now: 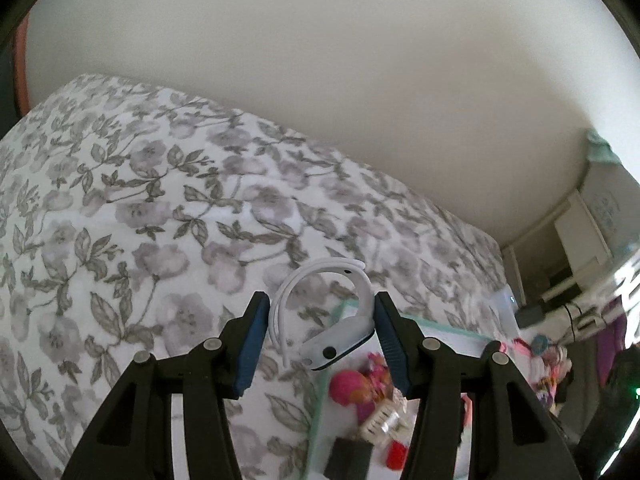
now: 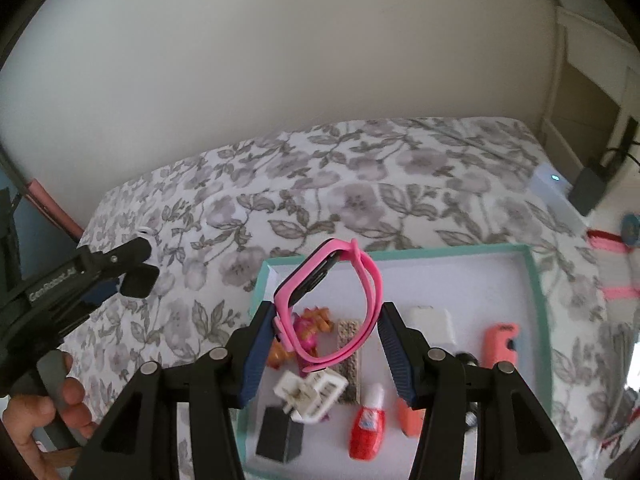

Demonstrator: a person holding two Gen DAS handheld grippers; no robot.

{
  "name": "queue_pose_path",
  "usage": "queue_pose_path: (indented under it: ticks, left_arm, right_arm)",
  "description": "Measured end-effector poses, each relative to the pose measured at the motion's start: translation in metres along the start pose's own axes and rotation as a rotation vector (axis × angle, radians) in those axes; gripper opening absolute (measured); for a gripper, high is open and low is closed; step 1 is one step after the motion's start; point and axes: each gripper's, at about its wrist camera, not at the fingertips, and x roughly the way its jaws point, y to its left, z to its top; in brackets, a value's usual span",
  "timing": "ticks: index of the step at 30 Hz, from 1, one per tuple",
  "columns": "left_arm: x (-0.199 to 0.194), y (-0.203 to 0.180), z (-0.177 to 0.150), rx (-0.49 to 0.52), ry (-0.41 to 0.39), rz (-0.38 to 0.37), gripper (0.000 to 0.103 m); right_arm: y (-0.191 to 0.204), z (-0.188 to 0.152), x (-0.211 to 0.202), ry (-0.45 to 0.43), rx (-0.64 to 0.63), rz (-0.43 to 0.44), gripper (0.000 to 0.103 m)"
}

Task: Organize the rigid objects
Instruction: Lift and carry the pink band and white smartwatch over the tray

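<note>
So right now I've got one watch in each gripper, both lifted clear above the bed. The left gripper [image 1: 318, 330] is about half closed and pinching the white watch [image 1: 334, 346] by its body and looped strap, so the loop sticks up between the pads where I can see it. The right gripper [image 2: 326, 334] is doing the same with the pink watch [image 2: 332, 304], jaws about halfway and squeezing the strap loop on both sides, watch face tilted up and away. My guess is I'm holding them by the bands because that's the widest, springiest part and it won't slip. Below both sits the tray [image 2: 538, 300] with the teal rim, lying on the flowery bedspread [image 2: 360, 192], and it's already pretty cluttered: a red bottle [image 2: 366, 428], a white clip thing [image 2: 310, 394], a black block [image 2: 278, 434], a coral case [image 2: 500, 344], a white box [image 2: 434, 322] and some small pink and orange toys I can't make out well. From the right camera I can see the left gripper off to the side over the bedspread with my hand [image 2: 48, 420] on its handle. If these watches go in the tray, the open white patch at its far end looks like the only free spot; the near half is crowded.
</note>
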Motion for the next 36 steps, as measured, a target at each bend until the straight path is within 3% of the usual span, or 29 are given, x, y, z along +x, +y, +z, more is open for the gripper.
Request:
queue_pose_path:
  ticks: [15,21,26,36]
  left_arm:
    - [-0.02,-0.057,-0.068,0.167,0.044,-0.056,0.055]
    - [-0.007,-0.08,-0.099,0.251,0.107,-0.038,0.055]
    - [0.011,-0.083,-0.113,0.258,0.17,-0.013,0.055]
    - [0.031,-0.091,-0.127,0.275,0.251,-0.015,0.055]
  right_arm:
    - [-0.053,-0.038,-0.055,-0.038,0.091,-0.045,0.055]
    - [-0.068,-0.058,-0.044,0.031,0.116,-0.065,0.056]
    - [-0.078,-0.073,-0.025,0.12,0.12,-0.1,0.056]
    - [-0.089,-0.083,-0.011,0.177,0.099,-0.136,0.056]
